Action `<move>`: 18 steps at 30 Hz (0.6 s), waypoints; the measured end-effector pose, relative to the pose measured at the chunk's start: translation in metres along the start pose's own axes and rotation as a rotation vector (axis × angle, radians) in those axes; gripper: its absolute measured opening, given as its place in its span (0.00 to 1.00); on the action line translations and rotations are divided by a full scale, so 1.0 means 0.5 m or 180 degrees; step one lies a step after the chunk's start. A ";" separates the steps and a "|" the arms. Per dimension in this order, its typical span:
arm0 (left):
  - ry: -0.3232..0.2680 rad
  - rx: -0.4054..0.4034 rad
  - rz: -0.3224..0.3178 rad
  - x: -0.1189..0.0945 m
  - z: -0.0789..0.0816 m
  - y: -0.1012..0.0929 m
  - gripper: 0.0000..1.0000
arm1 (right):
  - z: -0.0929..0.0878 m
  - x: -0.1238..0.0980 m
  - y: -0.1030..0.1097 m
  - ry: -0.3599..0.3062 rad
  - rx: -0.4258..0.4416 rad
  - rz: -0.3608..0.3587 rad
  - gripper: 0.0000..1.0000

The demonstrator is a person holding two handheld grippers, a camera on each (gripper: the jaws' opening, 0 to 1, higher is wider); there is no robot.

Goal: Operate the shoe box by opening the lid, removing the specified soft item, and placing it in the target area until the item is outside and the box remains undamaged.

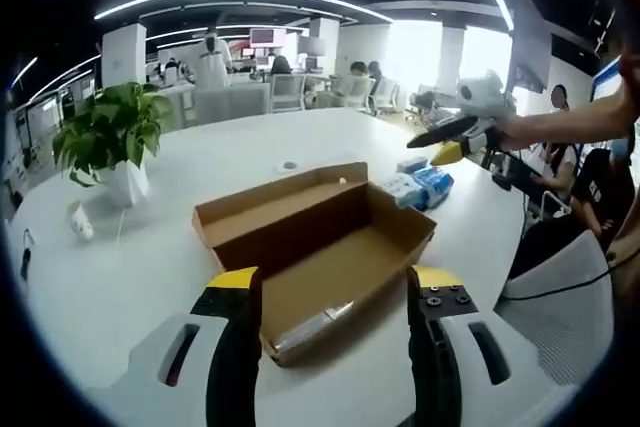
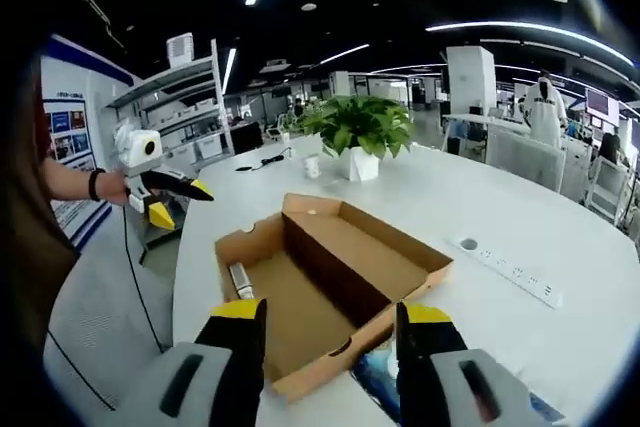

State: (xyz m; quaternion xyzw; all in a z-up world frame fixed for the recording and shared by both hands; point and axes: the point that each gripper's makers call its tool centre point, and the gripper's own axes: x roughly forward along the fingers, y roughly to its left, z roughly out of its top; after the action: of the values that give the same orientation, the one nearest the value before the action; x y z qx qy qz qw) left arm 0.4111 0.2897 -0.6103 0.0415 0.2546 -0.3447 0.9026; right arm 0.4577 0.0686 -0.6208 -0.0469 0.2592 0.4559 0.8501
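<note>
We see one shoe box (image 1: 320, 247) lying open mid-table (image 1: 120, 277), lid (image 1: 275, 202) folded back; its inside looks nearly bare. So opening is done. One bluish soft packet (image 1: 425, 185) lies just beside it, likely the removed item. Our left gripper (image 1: 335, 292) and right gripper (image 2: 325, 327) both hover, jaws apart, empty. One potted plant (image 1: 105, 137) stands near the edge.

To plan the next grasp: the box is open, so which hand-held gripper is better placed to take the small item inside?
Probably left. The silvery item lies at the box end nearest the left hand-held gripper, straight ahead of its open jaws.
</note>
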 end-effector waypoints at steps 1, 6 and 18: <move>0.0006 -0.0011 0.0000 -0.001 -0.004 0.001 0.59 | -0.001 0.002 0.008 -0.0013 0.0002 0.0007 0.52; 0.0075 -0.0008 -0.0009 -0.001 -0.022 0.005 0.59 | -0.017 0.017 0.058 0.0028 -0.0032 0.0125 0.52; 0.0217 0.0127 -0.0125 0.031 -0.017 0.020 0.58 | -0.025 0.009 0.094 -0.0052 0.0021 0.0123 0.54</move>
State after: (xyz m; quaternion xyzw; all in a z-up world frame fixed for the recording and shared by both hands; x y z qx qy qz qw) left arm 0.4237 0.2901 -0.6261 0.0662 0.2791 -0.3657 0.8854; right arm 0.4172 0.0956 -0.6263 -0.0354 0.2546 0.4718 0.8434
